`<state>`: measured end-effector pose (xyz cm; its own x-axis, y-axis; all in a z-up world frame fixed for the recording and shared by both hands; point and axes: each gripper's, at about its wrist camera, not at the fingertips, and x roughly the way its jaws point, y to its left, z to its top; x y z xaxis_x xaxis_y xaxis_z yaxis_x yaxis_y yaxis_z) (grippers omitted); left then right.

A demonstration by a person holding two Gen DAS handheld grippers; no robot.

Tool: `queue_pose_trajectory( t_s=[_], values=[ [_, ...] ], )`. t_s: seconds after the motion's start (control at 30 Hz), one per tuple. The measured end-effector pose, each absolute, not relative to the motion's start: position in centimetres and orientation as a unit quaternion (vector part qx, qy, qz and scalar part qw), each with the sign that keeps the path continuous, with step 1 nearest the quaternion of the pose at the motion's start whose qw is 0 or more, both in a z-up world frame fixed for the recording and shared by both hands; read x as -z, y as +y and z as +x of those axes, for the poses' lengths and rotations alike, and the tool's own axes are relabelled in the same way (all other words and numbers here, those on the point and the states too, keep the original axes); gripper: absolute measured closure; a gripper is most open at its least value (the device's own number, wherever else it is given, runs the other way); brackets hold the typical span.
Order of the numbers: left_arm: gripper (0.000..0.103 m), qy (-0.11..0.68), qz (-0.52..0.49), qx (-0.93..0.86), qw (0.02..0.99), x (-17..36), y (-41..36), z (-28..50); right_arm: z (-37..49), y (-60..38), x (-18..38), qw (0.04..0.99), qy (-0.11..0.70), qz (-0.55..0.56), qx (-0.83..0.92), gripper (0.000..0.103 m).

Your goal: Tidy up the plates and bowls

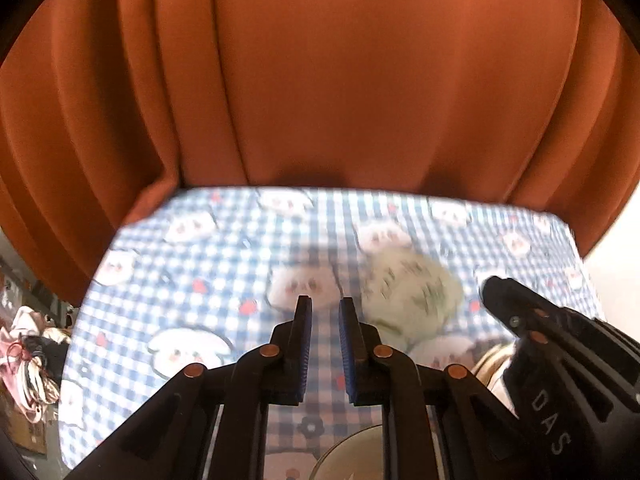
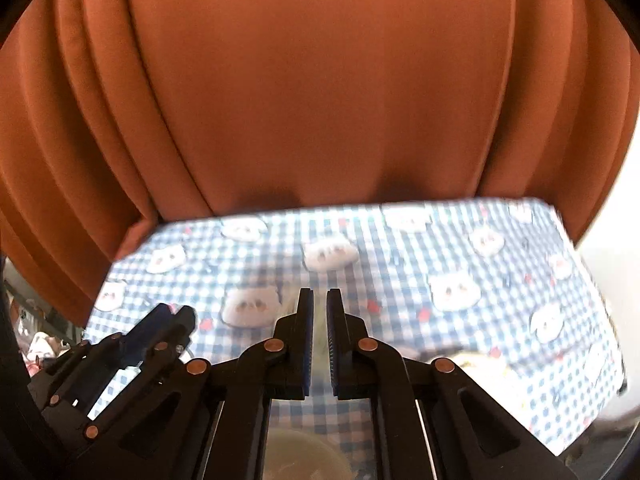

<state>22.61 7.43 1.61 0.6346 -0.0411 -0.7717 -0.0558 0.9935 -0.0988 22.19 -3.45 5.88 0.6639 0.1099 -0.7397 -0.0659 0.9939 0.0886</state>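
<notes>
A green-patterned plate lies blurred mid-tabletop; both tongs, left and right, hover narrowly apart, empty.

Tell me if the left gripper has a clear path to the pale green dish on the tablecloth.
Probably yes. The pale green dish lies just ahead-right of the left gripper; its jaws are slightly apart and empty, with nothing between them and the dish.

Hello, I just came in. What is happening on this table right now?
A person holds two grippers above a table with a checked cloth, in front of an orange curtain. The left gripper and the right gripper are each slightly open and hold nothing. A pale green dish, blurred, lies on the cloth beyond the left gripper. Another dish's rim shows under it. Nothing is gripped at this moment.
</notes>
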Motion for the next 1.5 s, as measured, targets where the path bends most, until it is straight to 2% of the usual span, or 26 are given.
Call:
queue_pose_trajectory(
  t_s=[0.13, 0.23, 0.37, 0.43, 0.5, 0.57, 0.9, 1.0, 1.1, 1.13, 1.17, 1.2, 1.27, 1.33, 1.5],
  values=[
    [0.091, 0.439, -0.037, -0.021, 0.898, 0.9, 8.3, 22.8, 23.1, -4.3, -2.3, 0.891, 0.450, 0.021, -0.051, 0.093],
    [0.091, 0.481, -0.071, -0.039, 0.873, 3.1, 10.0, 23.7, 23.6, -6.0, -0.3, 0.879, 0.474, 0.033, -0.030, 0.093],
    [0.089, 0.487, -0.060, -0.041, 0.870, 3.7, 9.2, 24.7, 24.9, -6.9, 1.7, 0.859, 0.509, 0.044, -0.026, 0.093],
    [0.083, 0.496, -0.067, -0.035, 0.865, 3.8, 9.1, 25.6, 25.4, -7.2, 1.9, 0.856, 0.514, 0.040, -0.022, 0.093],
    [0.082, 0.502, -0.072, -0.033, 0.861, 3.9, 9.0, 26.4, 25.9, -7.5, 2.2, 0.854, 0.518, 0.039, -0.020, 0.093],
    [0.075, 0.506, -0.069, -0.027, 0.859, 4.0, 8.3, 27.6, 26.8, -7.9, 2.4, 0.852, 0.522, 0.037, -0.012, 0.092],
    [0.063, 0.530, -0.072, -0.016, 0.845, 5.1, 7.4, 30.9, 29.3, -7.9, 2.1, 0.852, 0.523, 0.027, -0.019, 0.092],
    [0.050, 0.533, -0.073, -0.014, 0.843, 5.4, 7.4, 31.5, 29.9, -7.9, 1.6, 0.855, 0.518, 0.026, -0.023, 0.092],
    [0.046, 0.537, -0.066, -0.014, 0.841, 5.8, 7.2, 32.4, 30.5, -8.0, 0.7, 0.861, 0.506, 0.032, -0.024, 0.091],
    [0.045, 0.539, -0.068, -0.013, 0.840, 6.0, 7.1, 32.8, 30.8, -8.1, 0.4, 0.864, 0.502, 0.035, -0.024, 0.089],
    [0.044, 0.540, -0.069, -0.010, 0.839, 6.2, 7.0, 33.1, 30.9, -8.1, 0.2, 0.866, 0.498, 0.038, -0.024, 0.078],
    [0.044, 0.541, -0.069, -0.008, 0.838, 6.3, 6.9, 33.4, 31.2, -8.2, -0.1, 0.870, 0.491, 0.043, -0.026, 0.051],
    [0.044, 0.542, -0.064, -0.005, 0.838, 6.6, 6.4, 34.0, 31.6, -8.1, -0.9, 0.886, 0.460, 0.044, -0.032, 0.022],
    [0.039, 0.536, -0.069, -0.002, 0.842, 6.5, 6.3, 34.3, 32.1, -7.6, -1.2, 0.893, 0.449, 0.020, -0.026, 0.022],
    [0.038, 0.534, -0.076, 0.001, 0.842, 6.4, 6.3, 35.3, 34.7, -7.2, 0.3, 0.878, 0.478, 0.018, -0.021, 0.022]
  ],
)
